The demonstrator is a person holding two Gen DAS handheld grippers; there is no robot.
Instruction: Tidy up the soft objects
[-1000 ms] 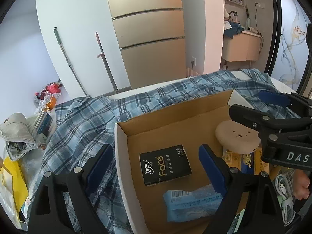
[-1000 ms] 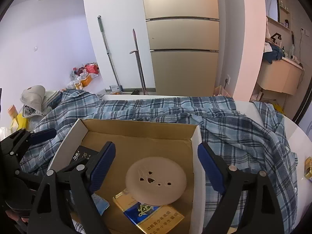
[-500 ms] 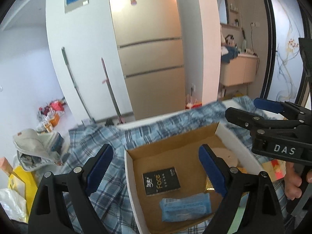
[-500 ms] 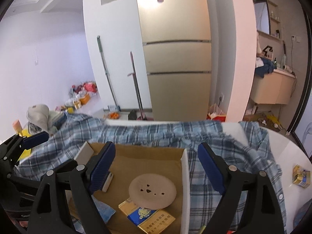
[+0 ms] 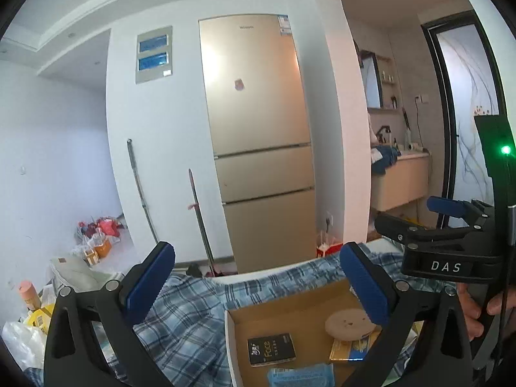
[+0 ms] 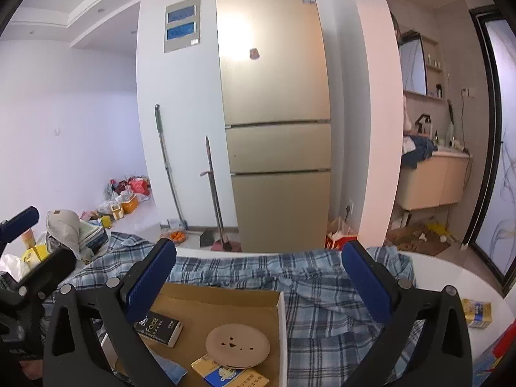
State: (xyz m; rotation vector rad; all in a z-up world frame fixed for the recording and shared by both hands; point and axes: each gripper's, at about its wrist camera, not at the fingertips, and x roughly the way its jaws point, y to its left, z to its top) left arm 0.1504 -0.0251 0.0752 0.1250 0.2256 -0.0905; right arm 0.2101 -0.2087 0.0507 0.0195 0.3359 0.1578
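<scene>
My left gripper (image 5: 258,287) and right gripper (image 6: 259,285) have just opened wide, both empty, above the box (image 6: 225,293) holding disc (image 6: 238,344) and packs on the shirt (image 6: 322,296).

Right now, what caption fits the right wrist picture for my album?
Open right tongs hover above a cardboard box holding a tan disc, ringed by a blue plaid shirt, facing a gold fridge.
</scene>
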